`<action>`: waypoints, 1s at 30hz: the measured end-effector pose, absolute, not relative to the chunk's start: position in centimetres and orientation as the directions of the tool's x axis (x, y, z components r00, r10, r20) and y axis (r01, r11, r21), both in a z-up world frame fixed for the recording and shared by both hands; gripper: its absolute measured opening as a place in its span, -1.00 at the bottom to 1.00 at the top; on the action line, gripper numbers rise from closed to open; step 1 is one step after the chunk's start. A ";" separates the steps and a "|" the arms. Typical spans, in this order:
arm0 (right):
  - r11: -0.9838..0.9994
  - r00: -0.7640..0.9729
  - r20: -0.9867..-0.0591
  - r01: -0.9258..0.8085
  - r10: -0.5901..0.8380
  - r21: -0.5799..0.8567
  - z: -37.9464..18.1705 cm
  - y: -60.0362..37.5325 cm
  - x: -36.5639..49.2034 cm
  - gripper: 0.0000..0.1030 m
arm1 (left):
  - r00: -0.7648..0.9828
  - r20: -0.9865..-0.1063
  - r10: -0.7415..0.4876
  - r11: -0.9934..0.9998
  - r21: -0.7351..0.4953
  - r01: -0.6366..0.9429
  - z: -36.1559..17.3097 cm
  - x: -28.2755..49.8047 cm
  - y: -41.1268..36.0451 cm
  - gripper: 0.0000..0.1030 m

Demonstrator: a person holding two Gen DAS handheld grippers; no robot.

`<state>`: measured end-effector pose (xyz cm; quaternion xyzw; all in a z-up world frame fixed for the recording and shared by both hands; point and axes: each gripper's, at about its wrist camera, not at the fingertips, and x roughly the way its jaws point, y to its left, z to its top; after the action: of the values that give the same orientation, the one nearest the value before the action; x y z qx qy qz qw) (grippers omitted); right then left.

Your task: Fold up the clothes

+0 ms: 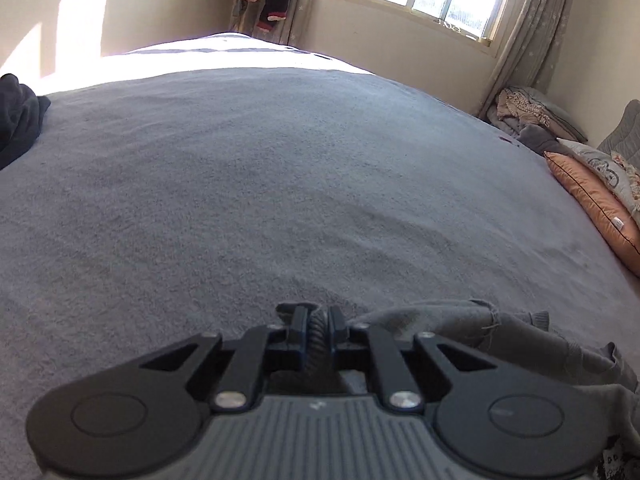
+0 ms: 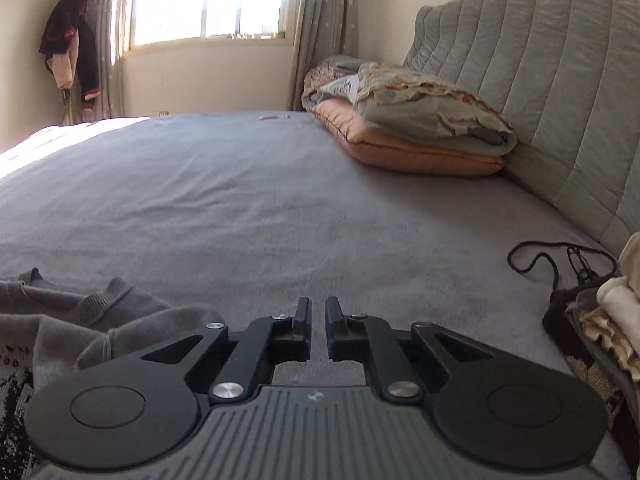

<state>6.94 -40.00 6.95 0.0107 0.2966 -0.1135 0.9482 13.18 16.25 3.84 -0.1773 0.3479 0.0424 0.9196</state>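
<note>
On the grey bed (image 1: 280, 184), the left claw (image 1: 318, 322) pinches a ribbed edge of the grey sweater (image 1: 500, 340) heaped beside it, the right claw (image 2: 319, 322) pressed nearly together, empty; spreading the sweater flat likely comes next.

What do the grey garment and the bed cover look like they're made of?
Garment: soft knit, probably cotton or fleece jersey, matte; ribbed band and limp, thick folds suggest it. Bed cover: looks like brushed or terry-like fabric, matte grey; fine nubby texture with shallow wrinkles. Fibre itself can't be told.
</note>
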 end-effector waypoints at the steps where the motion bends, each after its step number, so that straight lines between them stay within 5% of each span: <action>1: 0.974 0.760 -0.620 0.227 -0.192 -0.024 6.0 -40.5 7.4 -0.79 | 0.741 -0.668 -0.065 0.913 -0.339 -0.225 3.4 13.2 17.0 -0.82; 2: 0.972 0.756 -0.631 0.234 -0.171 0.016 6.1 -40.9 7.3 -0.75 | 0.743 -0.665 -0.078 0.903 -0.363 -0.230 3.6 13.1 17.4 -0.77; 4: 0.964 0.750 -0.649 0.248 -0.128 0.097 6.3 -41.8 7.3 -0.25 | 0.742 -0.663 -0.093 0.898 -0.379 -0.225 4.4 12.6 17.4 -0.56; 6: 0.957 0.742 -0.665 0.248 -0.089 0.149 6.5 -42.2 6.8 -0.02 | 0.733 -0.673 -0.099 0.900 -0.374 -0.222 5.0 12.0 16.8 -0.41; 12: 0.891 0.661 -0.747 0.300 0.064 0.341 3.4 -43.0 5.4 0.08 | 0.683 -0.714 -0.151 0.911 -0.368 -0.183 4.6 9.7 15.4 -0.11; 16: 0.797 0.718 -0.688 0.355 0.102 0.488 1.9 -44.0 4.7 0.14 | 0.653 -0.739 -0.166 0.933 -0.332 -0.139 4.4 8.7 14.2 -0.03; 18: 0.812 0.719 -0.677 0.295 0.160 0.504 2.0 -43.1 5.2 0.06 | 0.649 -0.738 -0.184 0.934 -0.337 -0.119 4.6 8.3 13.8 0.17; 20: 0.868 0.705 -0.688 0.224 0.170 0.444 2.6 -41.7 6.1 -0.73 | 0.649 -0.739 -0.182 0.935 -0.334 -0.117 4.5 8.4 13.6 0.17; 23: 0.958 0.756 -0.654 0.198 -0.014 0.209 5.0 -39.3 6.4 -0.81 | 0.660 -0.731 -0.175 0.932 -0.339 -0.128 4.4 8.4 13.8 0.17; 27: 0.974 0.889 -0.397 0.205 -0.229 -0.100 10.1 -36.6 4.5 -0.87 | 0.670 -0.720 -0.178 0.935 -0.336 -0.113 4.5 8.5 13.6 0.17; 30: 0.966 0.884 -0.393 0.208 -0.254 -0.155 10.1 -35.9 4.7 -0.86 | 0.654 -0.738 -0.165 0.949 -0.300 -0.099 4.1 8.8 12.9 0.17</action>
<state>4.66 -35.93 10.07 -0.0541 0.2092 -0.1192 0.9691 8.77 12.86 4.06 -0.1591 0.4153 -0.0184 0.8955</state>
